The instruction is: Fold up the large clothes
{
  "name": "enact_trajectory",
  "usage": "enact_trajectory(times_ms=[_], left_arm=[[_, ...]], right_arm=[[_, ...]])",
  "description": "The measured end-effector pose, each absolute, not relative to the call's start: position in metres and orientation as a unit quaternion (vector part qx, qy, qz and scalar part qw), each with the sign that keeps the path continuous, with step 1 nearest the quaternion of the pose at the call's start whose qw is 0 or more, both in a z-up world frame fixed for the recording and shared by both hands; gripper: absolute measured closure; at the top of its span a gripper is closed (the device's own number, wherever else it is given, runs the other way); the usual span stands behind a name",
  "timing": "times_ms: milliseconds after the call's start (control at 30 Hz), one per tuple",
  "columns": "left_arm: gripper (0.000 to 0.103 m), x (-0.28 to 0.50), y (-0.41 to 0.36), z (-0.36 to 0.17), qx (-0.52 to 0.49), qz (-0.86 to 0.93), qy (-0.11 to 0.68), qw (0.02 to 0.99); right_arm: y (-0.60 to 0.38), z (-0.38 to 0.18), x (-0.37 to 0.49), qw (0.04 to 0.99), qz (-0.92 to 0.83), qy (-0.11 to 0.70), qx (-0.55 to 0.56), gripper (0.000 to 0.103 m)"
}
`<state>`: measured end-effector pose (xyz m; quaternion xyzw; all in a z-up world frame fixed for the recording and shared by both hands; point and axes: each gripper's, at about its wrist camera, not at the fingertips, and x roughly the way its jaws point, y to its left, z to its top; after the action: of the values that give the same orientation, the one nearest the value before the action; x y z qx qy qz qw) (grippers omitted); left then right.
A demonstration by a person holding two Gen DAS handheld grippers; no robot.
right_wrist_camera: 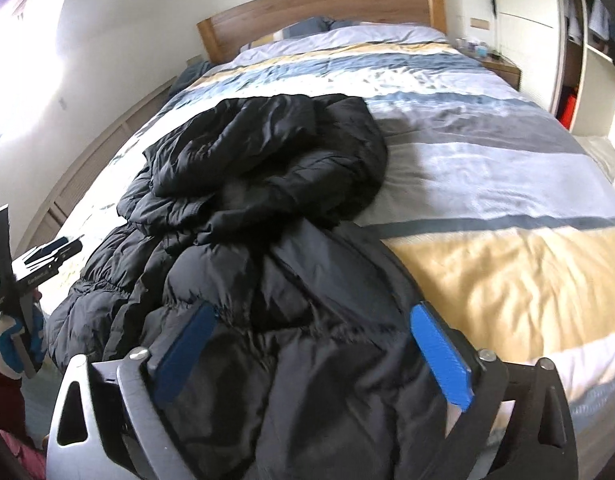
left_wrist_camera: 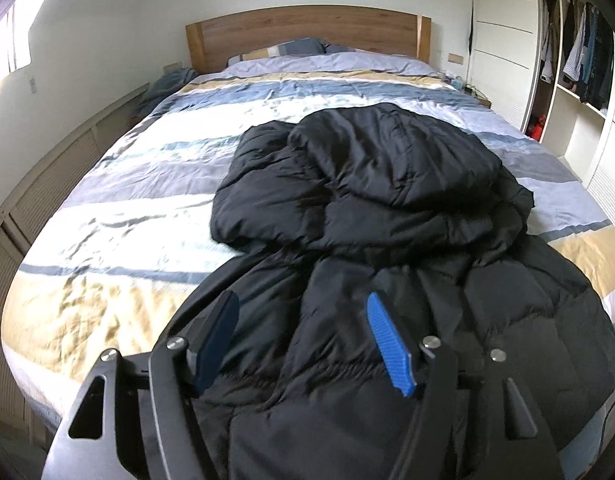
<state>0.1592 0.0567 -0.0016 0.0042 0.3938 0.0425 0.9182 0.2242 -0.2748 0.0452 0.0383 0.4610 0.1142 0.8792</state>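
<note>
Item: black puffer jacket (left_wrist_camera: 371,216), one, lying crumpled in a heap on the striped bed cover (left_wrist_camera: 119,216), its near hem hanging toward the foot edge of the bed; not yet folded.

Left of the jacket: broad open stretch of bed cover, bare as far as the low slatted wall panel (left_wrist_camera: 39,184); ample room to spread a sleeve that way.

At the jacket, near hem: left gripper (left_wrist_camera: 303,316), released, jaws wide apart, hovering over the padded cloth with nothing between the pads. Right gripper (right_wrist_camera: 315,316), likewise released and empty, over the hem's right part.

Right of the jacket: open cover up to the bed's right edge, then the wardrobe (left_wrist_camera: 579,60) with hanging clothes, well apart.

Beyond the jacket: pillows (left_wrist_camera: 299,46) and wooden headboard (left_wrist_camera: 307,28), well apart.

Risks, judged:
- slick, thick padding could slip from the pads if only the outer shell were pinched
- bunched layers could be caught together, so a lift would drag the whole heap instead of opening it
- weight near the foot edge could pull the jacket off the bed if drawn nearer
</note>
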Motion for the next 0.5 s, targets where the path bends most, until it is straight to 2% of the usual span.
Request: enact_trajectory(times_ms=[233, 500], left_arm=[[0.037, 0.140, 0.082, -0.004, -0.016, 0.051, 0.396, 0.917], [0.035, 0.113, 0.145, -0.011, -0.061, 0.086, 0.410, 0.906]], right_arm=[[-0.293, 0.045, 0.206, 0.878, 0.089, 0.468, 0.047, 0.001], [-0.310, 0.040, 0.196, 0.872, 0.068, 0.482, 0.050, 0.000]])
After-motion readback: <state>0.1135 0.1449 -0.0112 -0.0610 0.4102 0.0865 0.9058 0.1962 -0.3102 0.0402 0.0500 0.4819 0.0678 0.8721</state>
